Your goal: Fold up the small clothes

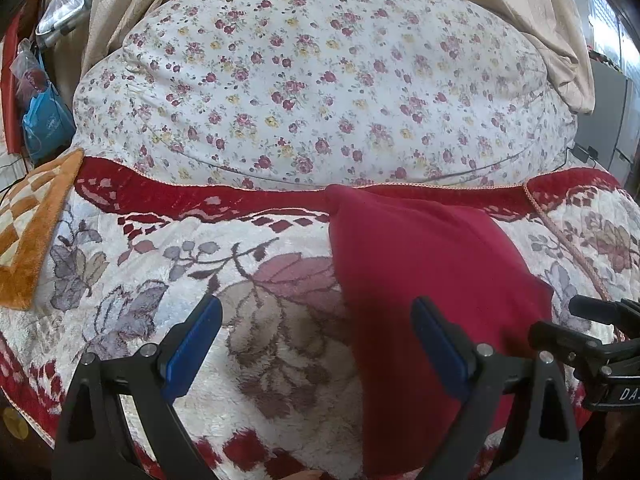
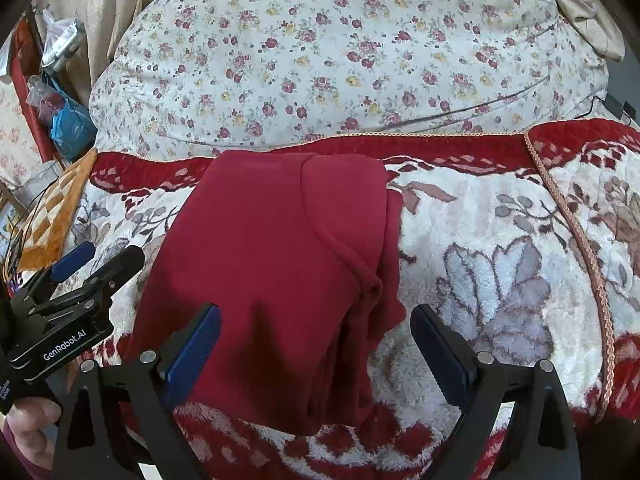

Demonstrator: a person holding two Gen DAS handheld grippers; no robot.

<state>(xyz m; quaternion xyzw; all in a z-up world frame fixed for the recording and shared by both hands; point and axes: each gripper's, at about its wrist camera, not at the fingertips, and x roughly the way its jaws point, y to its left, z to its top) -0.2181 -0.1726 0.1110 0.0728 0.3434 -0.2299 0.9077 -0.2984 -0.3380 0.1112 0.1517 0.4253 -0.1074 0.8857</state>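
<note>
A dark red garment (image 2: 280, 272) lies folded into a long stack on the plush floral blanket (image 2: 500, 240), its layered edges showing on the right side. My right gripper (image 2: 316, 330) hovers open above the garment's near end, blue pads wide apart, holding nothing. In the left wrist view the same red garment (image 1: 420, 280) fills the right half, and my left gripper (image 1: 318, 320) is open over its left edge and the blanket (image 1: 160, 260). The left gripper also appears at the left of the right wrist view (image 2: 92, 256); the right gripper's body shows at the right edge (image 1: 592, 344).
A floral quilt (image 1: 312, 80) is piled behind the blanket. An orange checked mat (image 1: 32, 232) lies at the left, with a blue bag (image 1: 44, 120) and plastic bags beyond. Beige curtains (image 1: 540, 20) hang at the back. A hand (image 2: 28, 428) holds the left gripper.
</note>
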